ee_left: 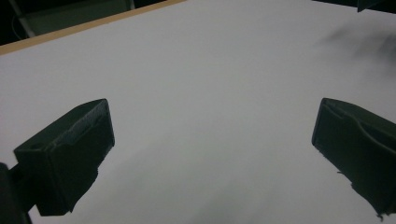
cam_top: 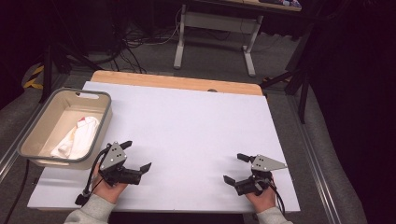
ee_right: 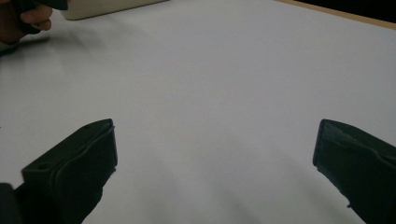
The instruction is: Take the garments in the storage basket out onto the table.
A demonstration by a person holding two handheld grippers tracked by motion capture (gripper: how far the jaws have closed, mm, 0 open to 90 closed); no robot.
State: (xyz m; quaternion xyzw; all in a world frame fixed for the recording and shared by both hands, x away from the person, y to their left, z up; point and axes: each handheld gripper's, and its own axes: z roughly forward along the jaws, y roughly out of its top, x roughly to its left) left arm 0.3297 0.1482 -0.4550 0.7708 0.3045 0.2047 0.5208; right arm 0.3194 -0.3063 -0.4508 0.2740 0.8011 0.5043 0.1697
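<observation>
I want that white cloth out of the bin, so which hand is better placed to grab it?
Left. The left tool sits right beside the grey bin holding the white cloth, jaws open and empty. The right tool, also open, is across the table, far from the bin.

White table cover (cam_top: 187, 121), beige bin (cam_top: 103, 122), white cloth (cam_top: 77, 137), black jaws.

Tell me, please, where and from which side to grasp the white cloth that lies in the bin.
Grip the white cloth at its raised middle fold, coming straight down from above. The bin has walls all around it, so a sideways approach seems blocked. The left gripper is nearer and its jaws stand open; turn them across the cloth's narrow width.
</observation>
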